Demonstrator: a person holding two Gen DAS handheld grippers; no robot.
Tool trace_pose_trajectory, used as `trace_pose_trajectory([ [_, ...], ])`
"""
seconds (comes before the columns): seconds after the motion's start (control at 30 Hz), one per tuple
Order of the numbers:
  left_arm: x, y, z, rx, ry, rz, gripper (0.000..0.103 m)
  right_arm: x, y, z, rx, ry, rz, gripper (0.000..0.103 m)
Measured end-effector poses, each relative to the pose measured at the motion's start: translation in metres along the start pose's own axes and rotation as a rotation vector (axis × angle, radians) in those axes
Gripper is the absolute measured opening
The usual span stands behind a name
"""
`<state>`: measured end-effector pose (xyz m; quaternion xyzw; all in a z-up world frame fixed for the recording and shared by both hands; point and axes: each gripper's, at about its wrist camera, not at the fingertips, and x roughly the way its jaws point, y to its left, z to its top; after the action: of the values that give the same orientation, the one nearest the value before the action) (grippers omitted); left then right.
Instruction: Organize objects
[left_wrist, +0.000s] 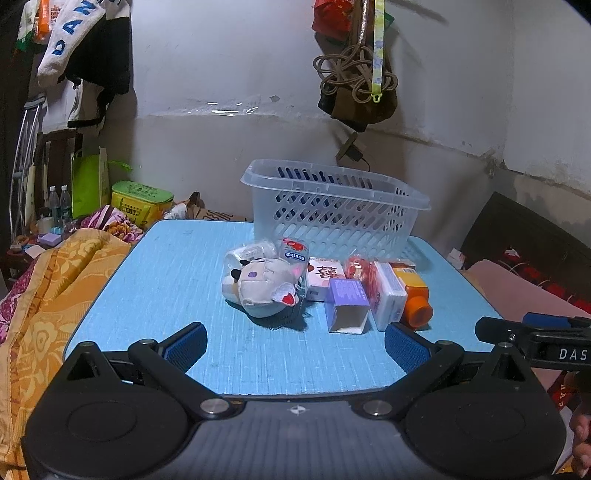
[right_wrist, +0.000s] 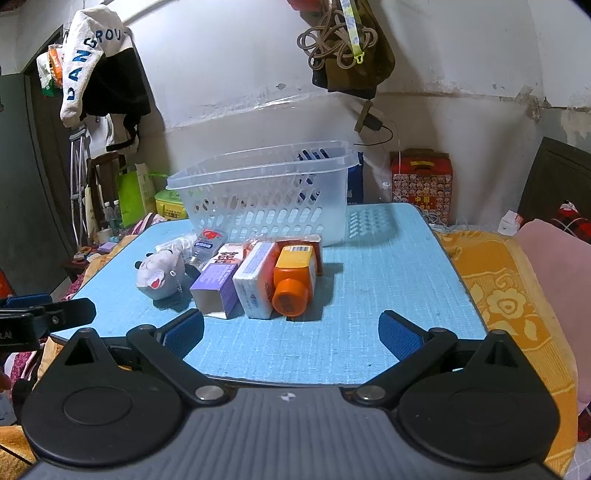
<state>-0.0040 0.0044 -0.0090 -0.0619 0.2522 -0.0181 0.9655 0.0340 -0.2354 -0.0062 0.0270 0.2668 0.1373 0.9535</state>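
On the left, the left tool (left_wrist: 295, 341) hovers low over the near edge of the blue desk (left_wrist: 159, 295), its blue pads spread wide with nothing between them. That reads as a ready stance: wide enough to take whichever item it goes for first.

Just ahead of it the loose things lie bunched in one tight cluster at the middle of the desk. Leftmost is a grey plush toy (left_wrist: 264, 290), lying on its side against a clear plastic bag (left_wrist: 245, 254). Behind it a small bottle with a blue and red label (left_wrist: 293, 253) lies tipped over. Next comes a white box with a red character (left_wrist: 323, 277), and in front of it a purple carton (left_wrist: 347, 304) on its side, its open end facing the camera. A red-printed packet (left_wrist: 364, 271) sits behind, then a white tissue pack (left_wrist: 388, 295), and last an orange bottle (left_wrist: 415, 295) lying with its cap toward the near edge. These four or five touch side by side, so each will likely need a pinch from above or by an end.

Behind the cluster stands the clear slotted basket (left_wrist: 332, 214), upright and, as far as its walls show, holding nothing. It is probably where the items belong, so the sorting looks barely begun.

Farthest right, the right tool (right_wrist: 291, 332) hangs over the desk's near edge too, pads likewise spread and bare, facing the orange bottle (right_wrist: 293, 278) and tissue pack (right_wrist: 256, 282), the nearest things on its side.
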Motion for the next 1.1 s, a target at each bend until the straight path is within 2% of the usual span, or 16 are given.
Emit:
trace_pose_trajectory([
  [0.9,0.002,-0.002,-0.002,0.019,0.016,0.014,0.103,-0.001,-0.001,-0.001,0.021,-0.001,0.025,0.103],
  [1.03,0.001,0.003,0.0,0.0,0.013,0.042,0.103,0.0,-0.006,-0.001,0.046,0.003,0.062,0.103],
  [1.1,0.002,0.009,0.005,-0.013,0.015,0.024,0.103,0.003,-0.009,0.0,0.063,0.013,0.074,0.103],
])
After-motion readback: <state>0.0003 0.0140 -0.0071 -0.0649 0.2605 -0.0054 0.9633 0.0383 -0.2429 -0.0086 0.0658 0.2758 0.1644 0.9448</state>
